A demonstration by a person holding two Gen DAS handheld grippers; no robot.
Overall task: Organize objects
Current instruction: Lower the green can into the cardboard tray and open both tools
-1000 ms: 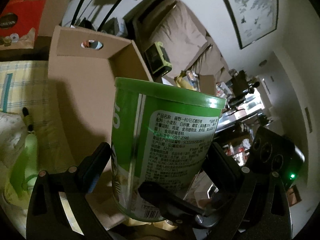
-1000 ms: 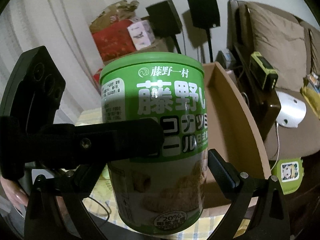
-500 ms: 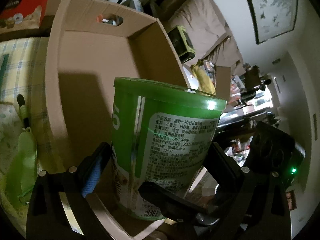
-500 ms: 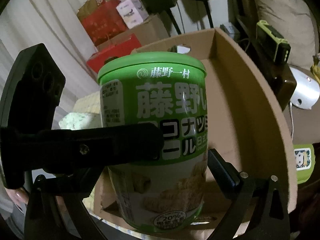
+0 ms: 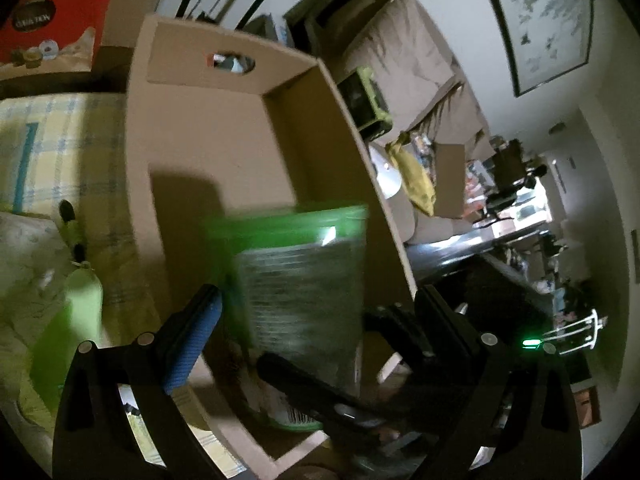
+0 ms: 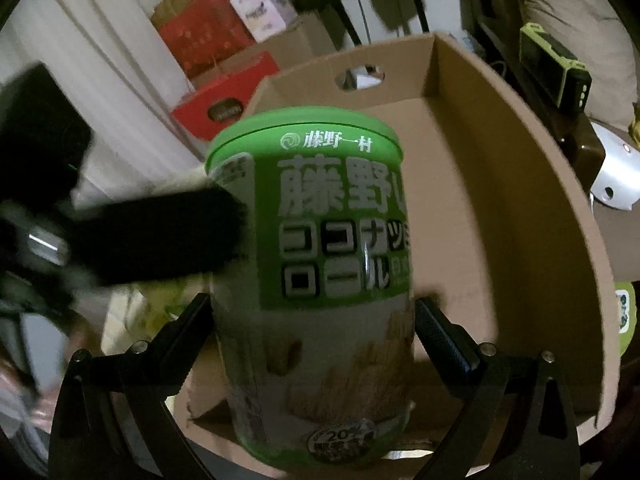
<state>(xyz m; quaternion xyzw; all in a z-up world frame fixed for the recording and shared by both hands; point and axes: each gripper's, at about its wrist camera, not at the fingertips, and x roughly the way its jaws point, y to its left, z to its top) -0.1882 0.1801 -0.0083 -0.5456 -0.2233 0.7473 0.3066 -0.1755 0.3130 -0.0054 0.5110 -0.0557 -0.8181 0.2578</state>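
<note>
A green snack canister (image 6: 320, 280) with Japanese lettering stands between the fingers of my right gripper (image 6: 312, 320), which is shut on it, low inside the near end of the open cardboard box (image 6: 500, 208). In the left wrist view the canister (image 5: 296, 292) is blurred and sits between the fingers of my left gripper (image 5: 316, 312). The left pad (image 5: 196, 332) stands a little off the canister's side, so the left gripper looks open. The left gripper's finger (image 6: 160, 236) shows blurred at the canister's left in the right wrist view.
The box (image 5: 208, 140) lies on a yellow plaid cloth (image 5: 48, 148) with a light green bottle (image 5: 76, 300) beside it. Red cartons (image 6: 212, 36) stand behind. A sofa (image 5: 404, 80) and a green-black device (image 6: 556, 64) are to the right.
The canister has gone down from above the box into its near end. The left gripper's fingers have come apart from the canister and it is pulling back; the right gripper still holds it.
</note>
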